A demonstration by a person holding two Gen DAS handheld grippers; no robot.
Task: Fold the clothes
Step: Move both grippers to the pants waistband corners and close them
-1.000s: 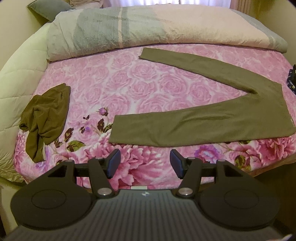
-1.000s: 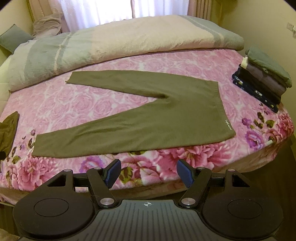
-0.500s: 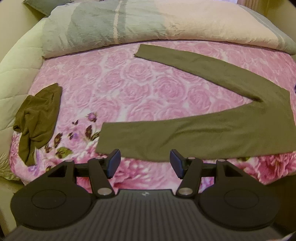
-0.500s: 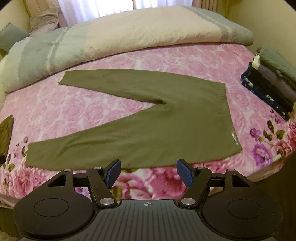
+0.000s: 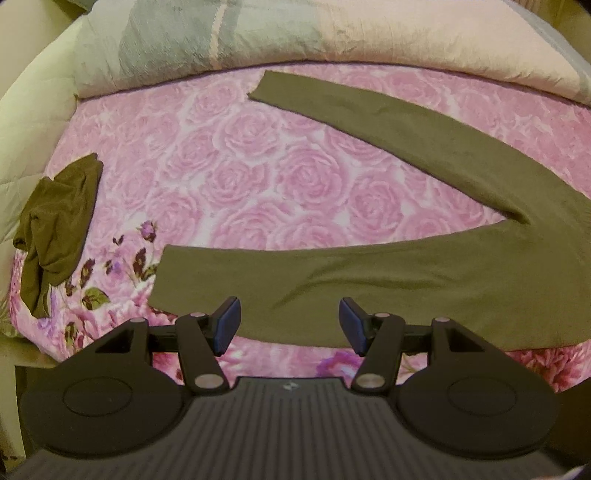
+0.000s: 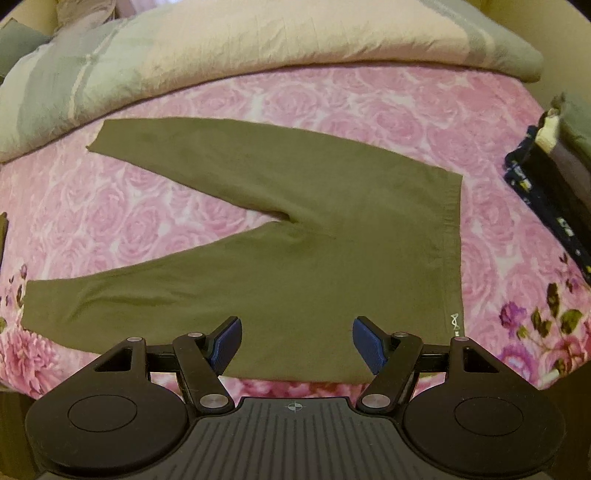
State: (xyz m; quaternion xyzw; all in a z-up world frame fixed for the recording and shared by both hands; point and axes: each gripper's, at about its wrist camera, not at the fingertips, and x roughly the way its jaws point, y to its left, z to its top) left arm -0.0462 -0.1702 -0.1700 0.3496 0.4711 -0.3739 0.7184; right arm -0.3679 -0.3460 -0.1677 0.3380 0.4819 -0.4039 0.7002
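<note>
In the left wrist view, the left gripper (image 5: 290, 323) is being held with its jaws spread wide, nothing being pinched between the blue pads (image 5: 226, 325), just above the near edge of an olive-green pair of leggings (image 5: 388, 273). The leggings are being shown laid flat on the pink rose-print bedsheet (image 5: 258, 177), the legs splayed in a V: the near leg is running leftward along the front edge of the bed, its cuff lying just beyond the left finger, while the far leg is reaching toward a rolled quilt (image 5: 295, 33) at the back. A crumpled dark olive garment (image 5: 55, 229) is being seen well apart from the leggings, at the left edge of the bed. In the right wrist view, the right gripper (image 6: 297, 345) is likewise being held spread, empty, its pads (image 6: 369, 343) hovering over the near hem of the leggings (image 6: 314, 266) by the waist section. The waistband (image 6: 452, 251), bearing a small pale logo, is lying toward the right, and a stack of folded clothes (image 6: 546, 192) is being seen near it at the right edge of the bed. The quilt (image 6: 258, 37) is stretching across the back.
</note>
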